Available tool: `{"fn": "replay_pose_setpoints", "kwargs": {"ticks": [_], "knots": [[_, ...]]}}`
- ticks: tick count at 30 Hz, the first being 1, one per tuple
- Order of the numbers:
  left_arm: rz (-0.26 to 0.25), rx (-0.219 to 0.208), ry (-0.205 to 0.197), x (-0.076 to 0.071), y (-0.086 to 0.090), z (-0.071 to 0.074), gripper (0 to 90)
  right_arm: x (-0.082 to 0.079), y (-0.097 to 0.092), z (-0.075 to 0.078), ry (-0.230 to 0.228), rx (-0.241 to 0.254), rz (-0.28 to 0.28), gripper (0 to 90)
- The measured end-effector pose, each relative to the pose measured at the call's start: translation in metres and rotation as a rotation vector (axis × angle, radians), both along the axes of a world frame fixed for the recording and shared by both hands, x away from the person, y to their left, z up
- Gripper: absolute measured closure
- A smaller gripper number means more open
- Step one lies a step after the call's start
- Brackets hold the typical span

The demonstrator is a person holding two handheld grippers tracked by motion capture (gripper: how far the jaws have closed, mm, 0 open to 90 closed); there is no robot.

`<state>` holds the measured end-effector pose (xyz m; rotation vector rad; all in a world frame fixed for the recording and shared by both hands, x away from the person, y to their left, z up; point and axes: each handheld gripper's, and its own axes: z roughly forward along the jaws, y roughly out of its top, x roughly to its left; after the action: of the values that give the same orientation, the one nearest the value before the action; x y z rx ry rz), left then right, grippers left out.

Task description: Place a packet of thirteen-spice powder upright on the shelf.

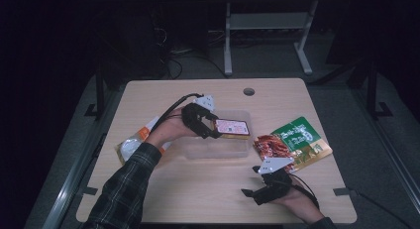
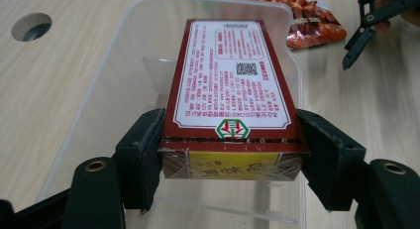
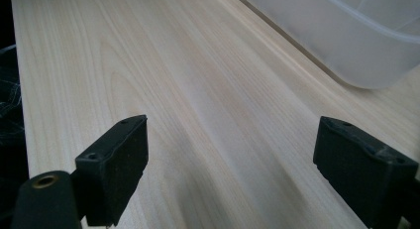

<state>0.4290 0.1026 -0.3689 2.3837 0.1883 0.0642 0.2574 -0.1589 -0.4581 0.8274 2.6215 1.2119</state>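
Left tool pinches a maroon box with white printed label; right tool spread.

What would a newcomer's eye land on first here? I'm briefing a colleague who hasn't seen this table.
Mid-table, the left gripper clamps a dark red box with a white printed label over a clear plastic tub. To the tub's right lies a green and red snack bag, and the right gripper hovers open above bare wood near the table's front edge.
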Motion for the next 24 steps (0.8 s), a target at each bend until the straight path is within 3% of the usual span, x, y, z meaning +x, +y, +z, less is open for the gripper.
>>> {"fn": "replay_pose_setpoints", "kwargs": {"ticks": [11, 20, 24], "knots": [[0.007, -0.068, -0.004, 0.004, -0.002, 0.002, 32.0, 0.000, 0.000, 0.000, 0.001, 0.002, 0.002, 13.2], [0.007, -0.157, -0.009, 0.008, -0.002, 0.008, 32.0, 0.000, 0.000, 0.000, 0.003, 0.004, 0.003, 13.2], [-0.002, -0.168, -0.010, 0.009, -0.005, 0.013, 31.9, 0.000, 0.000, 0.000, 0.004, 0.004, 0.003, 13.2]]}}
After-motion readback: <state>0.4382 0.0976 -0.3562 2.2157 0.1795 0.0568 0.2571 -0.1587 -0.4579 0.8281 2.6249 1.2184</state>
